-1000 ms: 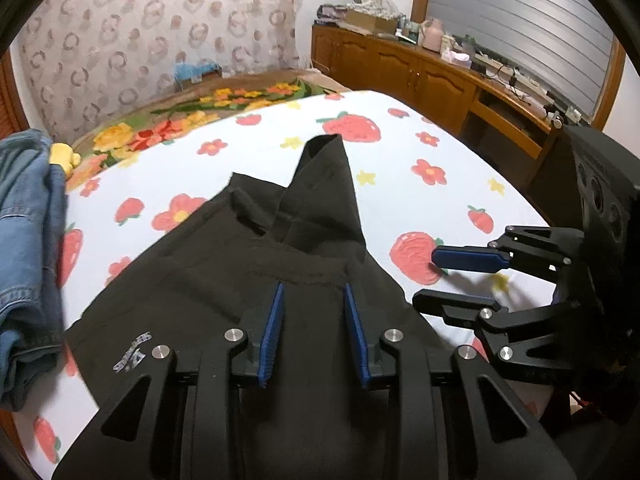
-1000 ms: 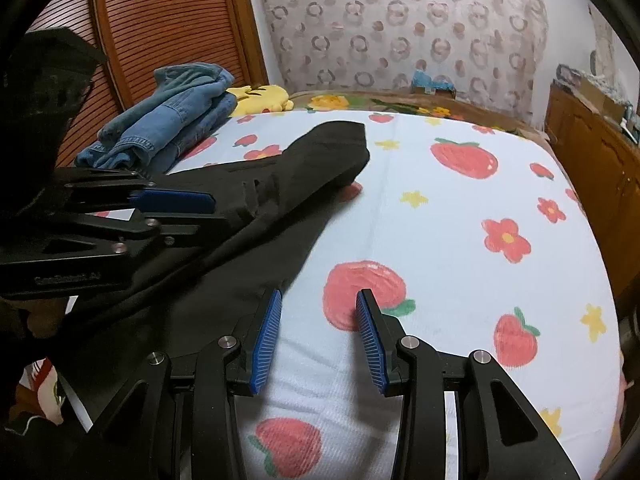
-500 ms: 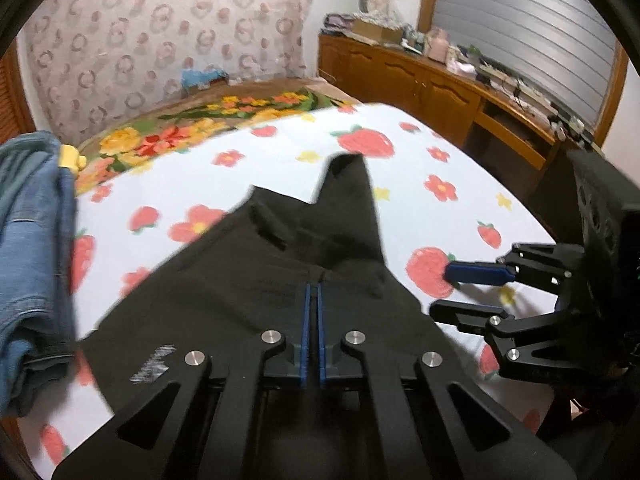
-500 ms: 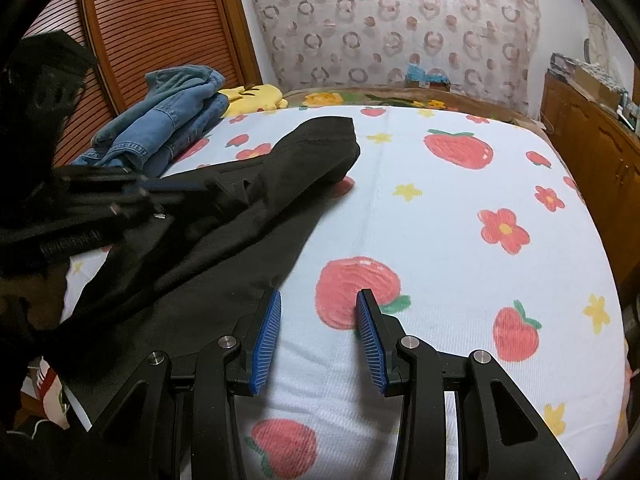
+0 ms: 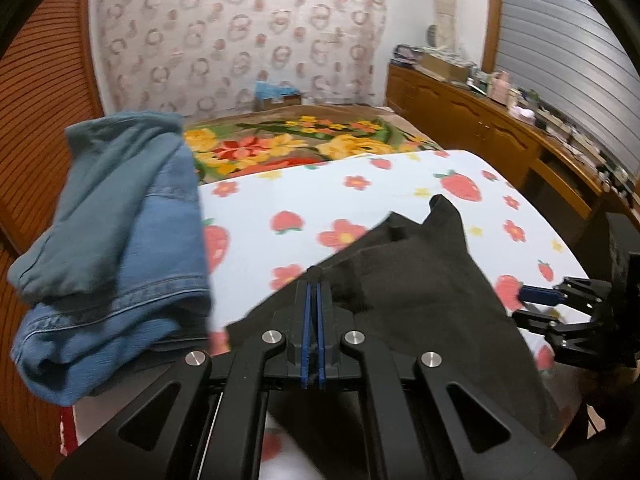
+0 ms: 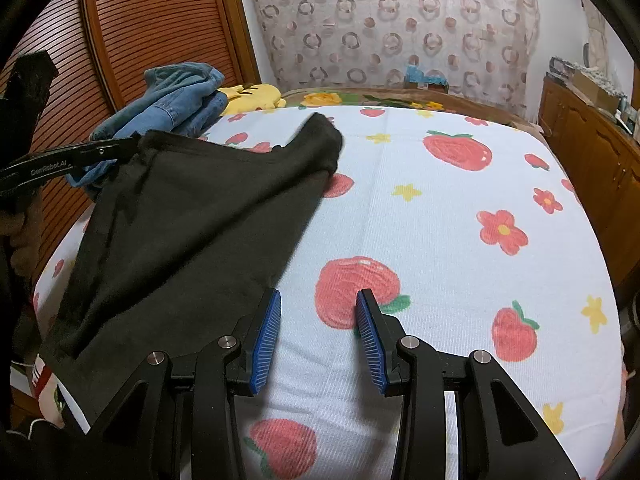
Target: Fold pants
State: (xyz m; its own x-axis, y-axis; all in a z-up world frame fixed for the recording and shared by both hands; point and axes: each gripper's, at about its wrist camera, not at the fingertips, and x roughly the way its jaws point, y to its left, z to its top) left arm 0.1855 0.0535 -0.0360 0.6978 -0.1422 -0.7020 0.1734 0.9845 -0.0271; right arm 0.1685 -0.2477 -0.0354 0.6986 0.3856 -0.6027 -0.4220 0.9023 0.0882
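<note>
Black pants (image 5: 420, 292) lie on the strawberry-print bed sheet (image 5: 320, 196). My left gripper (image 5: 313, 284) is shut on an edge of the pants and holds it lifted above the bed; the cloth hangs from it in the right wrist view (image 6: 192, 216). My right gripper (image 6: 318, 312) is open and empty, low over the sheet just right of the pants' near edge. It also shows at the right of the left wrist view (image 5: 528, 304).
A pile of blue jeans (image 5: 116, 240) lies at the left of the bed, by a yellow plush toy (image 6: 252, 94). A floral blanket (image 5: 288, 148) covers the far end. A wooden cabinet (image 5: 500, 136) runs along the right, a slatted wooden door (image 6: 140, 28) on the left.
My left gripper shut on the pants, then lifted the cloth up and to the left, toward the jeans. My right gripper stayed open, nearly in place.
</note>
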